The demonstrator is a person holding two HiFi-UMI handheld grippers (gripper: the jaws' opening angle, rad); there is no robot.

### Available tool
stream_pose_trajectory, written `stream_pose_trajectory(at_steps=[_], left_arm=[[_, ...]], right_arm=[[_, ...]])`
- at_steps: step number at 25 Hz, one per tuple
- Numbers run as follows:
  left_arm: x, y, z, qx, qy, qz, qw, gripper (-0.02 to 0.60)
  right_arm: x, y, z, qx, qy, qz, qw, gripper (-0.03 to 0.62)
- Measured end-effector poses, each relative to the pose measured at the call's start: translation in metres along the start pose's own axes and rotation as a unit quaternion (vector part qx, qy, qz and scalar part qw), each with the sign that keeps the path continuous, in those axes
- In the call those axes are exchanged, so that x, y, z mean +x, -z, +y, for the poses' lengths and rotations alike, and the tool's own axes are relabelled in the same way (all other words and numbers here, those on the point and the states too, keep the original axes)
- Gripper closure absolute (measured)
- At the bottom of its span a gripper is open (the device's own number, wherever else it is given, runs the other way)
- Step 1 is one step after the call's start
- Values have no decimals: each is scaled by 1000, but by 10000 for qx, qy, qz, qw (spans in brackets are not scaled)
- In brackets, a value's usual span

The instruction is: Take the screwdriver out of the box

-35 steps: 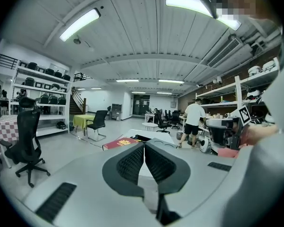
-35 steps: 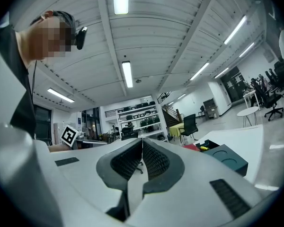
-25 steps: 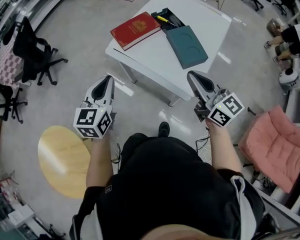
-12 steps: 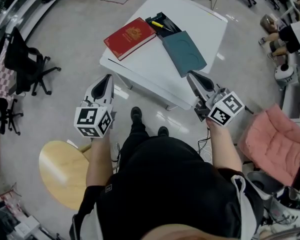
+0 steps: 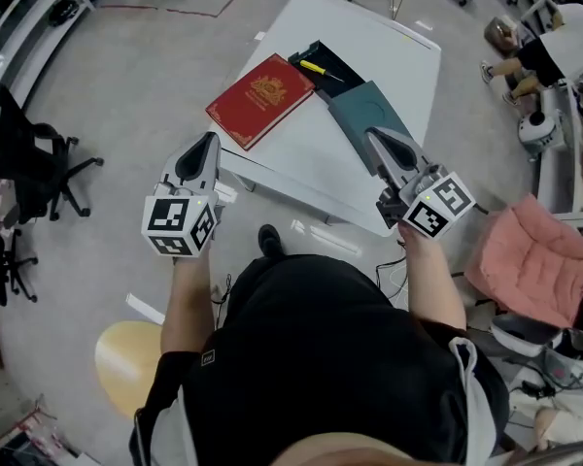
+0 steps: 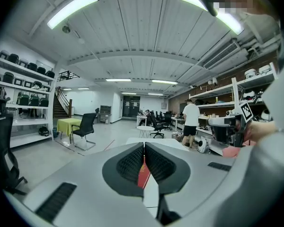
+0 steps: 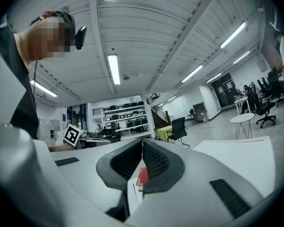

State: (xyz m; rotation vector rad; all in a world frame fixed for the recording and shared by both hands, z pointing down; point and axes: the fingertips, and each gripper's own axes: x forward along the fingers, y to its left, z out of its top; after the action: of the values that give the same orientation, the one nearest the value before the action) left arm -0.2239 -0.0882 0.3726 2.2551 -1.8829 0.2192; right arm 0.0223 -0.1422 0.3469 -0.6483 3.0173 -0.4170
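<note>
Table (image 5: 394, 51) bears red book (image 5: 260, 99), box (image 5: 307, 55), screwdriver (image 5: 321, 68), amid chairs (image 5: 37, 159).

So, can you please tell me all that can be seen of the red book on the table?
The red book is a closed hardcover with a dark red cover, a thin gold line around its border and a gold emblem in the middle. It lies flat, cover up, on the white table, turned at an angle to the table's sides, and its near left corner reaches the table's edge. Its far corner comes close to the black box; whether they touch cannot be told. Nothing lies on it.
</note>
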Motion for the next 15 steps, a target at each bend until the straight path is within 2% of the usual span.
stream_pose_trajectory(at_steps=[7,15], left_arm=[[20,6,43,-7,424,76,9991,561],[52,14,56,-95,756,191,9969,561]], right_arm=[[45,0,5,-67,371,20,9993,565],[70,6,-17,-63,634,205,9978,564]])
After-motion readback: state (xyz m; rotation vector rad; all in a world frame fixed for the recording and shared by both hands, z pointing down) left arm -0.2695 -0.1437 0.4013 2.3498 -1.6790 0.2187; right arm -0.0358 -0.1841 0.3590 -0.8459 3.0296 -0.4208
